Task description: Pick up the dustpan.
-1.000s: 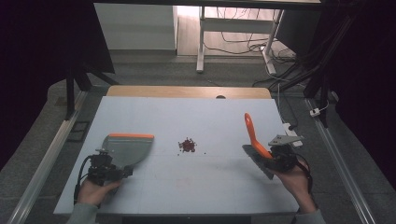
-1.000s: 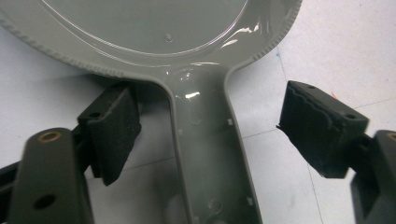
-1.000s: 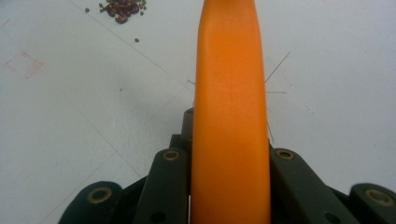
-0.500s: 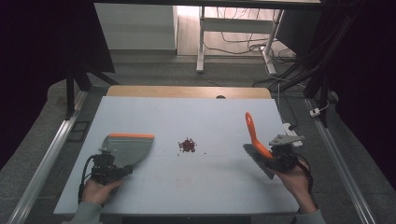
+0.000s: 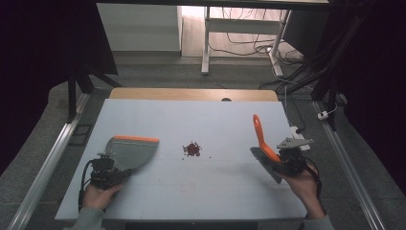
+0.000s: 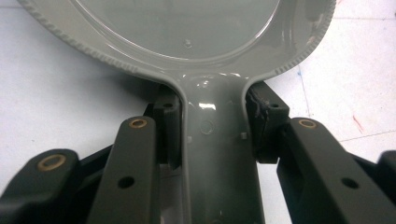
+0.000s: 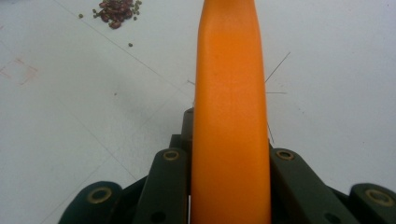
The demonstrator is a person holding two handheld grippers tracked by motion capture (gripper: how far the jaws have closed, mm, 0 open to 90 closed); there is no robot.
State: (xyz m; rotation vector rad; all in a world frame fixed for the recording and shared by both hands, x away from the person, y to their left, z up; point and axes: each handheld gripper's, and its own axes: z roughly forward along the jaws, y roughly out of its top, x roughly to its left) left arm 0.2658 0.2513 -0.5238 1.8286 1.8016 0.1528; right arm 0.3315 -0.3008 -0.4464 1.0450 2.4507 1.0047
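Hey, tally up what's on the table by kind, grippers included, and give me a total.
Grippers: 2, left gripper and right gripper
Dustpans: 1, grey dustpan
Brushes: 1, orange-handled brush
Bean piles: 1, pile of beans
Total: 5

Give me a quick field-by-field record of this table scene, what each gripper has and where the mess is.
left gripper: just closed, fingers pressing the grey dustpan handle
right gripper: shut on orange brush handle
dustpan: flat on table, orange lip toward the middle
spill: small heap of reddish beans between dustpan and brush
brush: tilted, raised handle end pointing away from the person
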